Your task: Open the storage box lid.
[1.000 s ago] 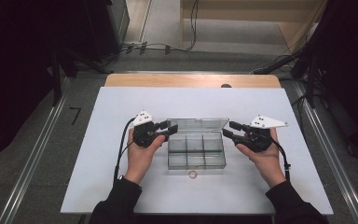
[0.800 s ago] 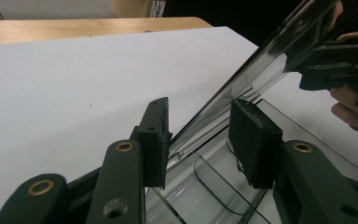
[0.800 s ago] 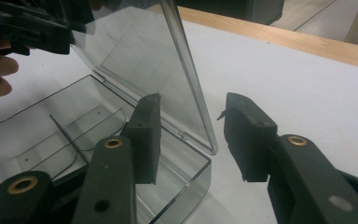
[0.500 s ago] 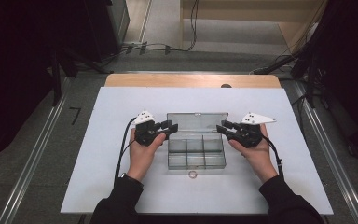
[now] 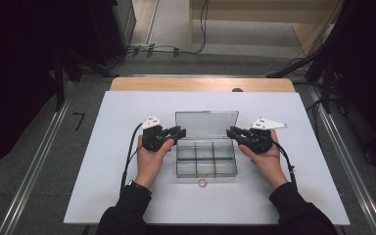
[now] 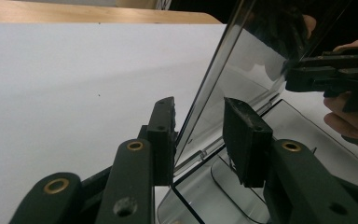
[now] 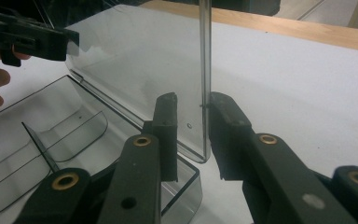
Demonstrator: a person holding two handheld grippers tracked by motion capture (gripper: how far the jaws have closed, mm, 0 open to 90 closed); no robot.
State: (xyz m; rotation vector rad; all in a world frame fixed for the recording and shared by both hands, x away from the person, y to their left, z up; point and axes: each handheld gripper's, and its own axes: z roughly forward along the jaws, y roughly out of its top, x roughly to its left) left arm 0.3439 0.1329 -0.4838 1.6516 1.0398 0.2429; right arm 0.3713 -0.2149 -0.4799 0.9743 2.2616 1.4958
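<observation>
While both grippers (image 5: 180,132) (image 5: 231,132) close, the lid (image 5: 206,124) stands between their jaws.

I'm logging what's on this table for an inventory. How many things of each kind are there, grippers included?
Clear plastic compartment box with its hinged lid raised: 1
Small ring on the white tabletop in front of the box: 1
Black hand-held grippers: 2, the left gripper and the right gripper
Total: 4
</observation>
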